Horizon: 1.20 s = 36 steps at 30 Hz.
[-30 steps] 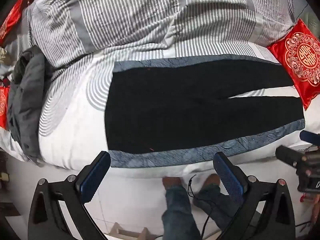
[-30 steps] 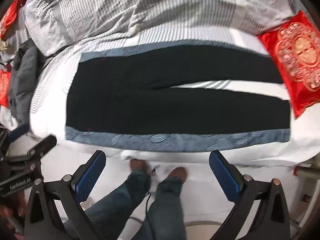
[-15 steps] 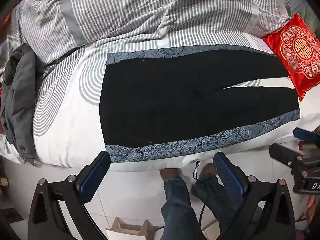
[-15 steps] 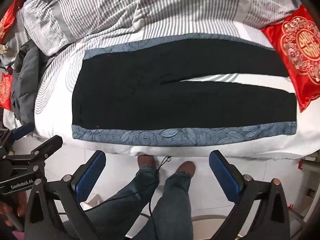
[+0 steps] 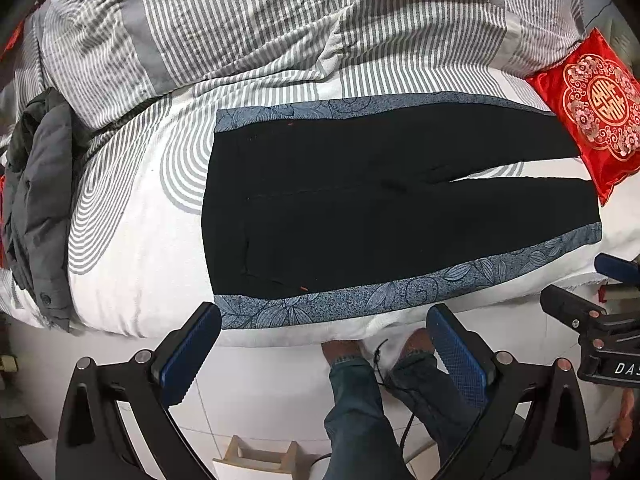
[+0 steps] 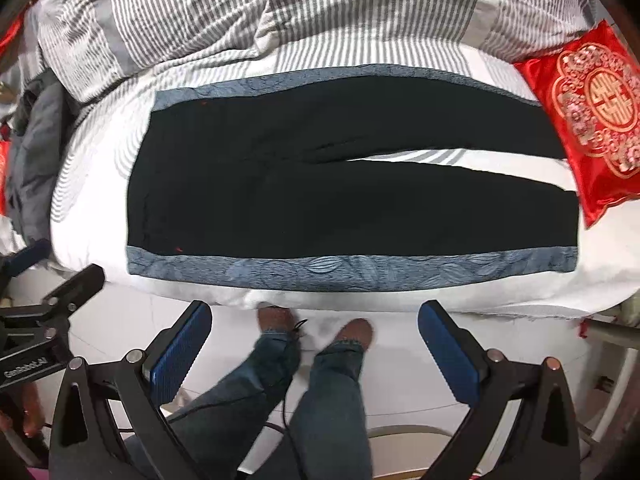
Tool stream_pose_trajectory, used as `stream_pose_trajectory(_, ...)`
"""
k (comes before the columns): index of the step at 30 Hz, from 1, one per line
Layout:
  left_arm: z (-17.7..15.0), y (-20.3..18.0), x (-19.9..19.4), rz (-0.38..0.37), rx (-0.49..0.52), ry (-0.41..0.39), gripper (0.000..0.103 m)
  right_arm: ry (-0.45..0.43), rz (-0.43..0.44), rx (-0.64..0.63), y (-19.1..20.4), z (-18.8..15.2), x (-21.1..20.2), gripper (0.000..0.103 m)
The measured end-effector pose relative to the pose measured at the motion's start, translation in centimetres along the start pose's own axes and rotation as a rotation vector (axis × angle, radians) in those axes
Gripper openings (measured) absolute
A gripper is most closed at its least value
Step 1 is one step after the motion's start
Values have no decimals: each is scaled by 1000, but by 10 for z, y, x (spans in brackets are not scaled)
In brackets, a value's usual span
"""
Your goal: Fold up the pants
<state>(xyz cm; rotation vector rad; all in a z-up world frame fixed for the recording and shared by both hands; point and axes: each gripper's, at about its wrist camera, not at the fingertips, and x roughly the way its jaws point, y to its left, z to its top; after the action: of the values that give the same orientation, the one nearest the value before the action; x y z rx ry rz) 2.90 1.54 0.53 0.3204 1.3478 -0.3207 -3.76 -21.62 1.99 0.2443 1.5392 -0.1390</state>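
Left wrist view is showing the black pants with blue floral side bands [image 5: 392,208] lying flat across the bed [image 5: 132,264]; your left tongs [image 5: 324,354] and right tongs [image 6: 316,350] are hanging released, so be gripping the near band's ends evenly.

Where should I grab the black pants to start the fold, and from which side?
Take the pants by the near leg's blue patterned band, from the bed edge where you stand. They lie flat, waist to your left, legs running right toward the red cushion, so the left gripper suits the waist corner and the right gripper the hem corner. Both are open and empty, probably ready to pinch.
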Motion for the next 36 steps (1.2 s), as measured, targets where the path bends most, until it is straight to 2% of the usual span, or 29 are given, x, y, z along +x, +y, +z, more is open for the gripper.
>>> stream_pose_trajectory(7,2,0,-1,2,-2,0,103,-12,-33,25,-5,2,-3,103)
stream_pose_trajectory(36,-1,10,10,15,-31,35,103,-2,-57,42,-6,0,1,103)
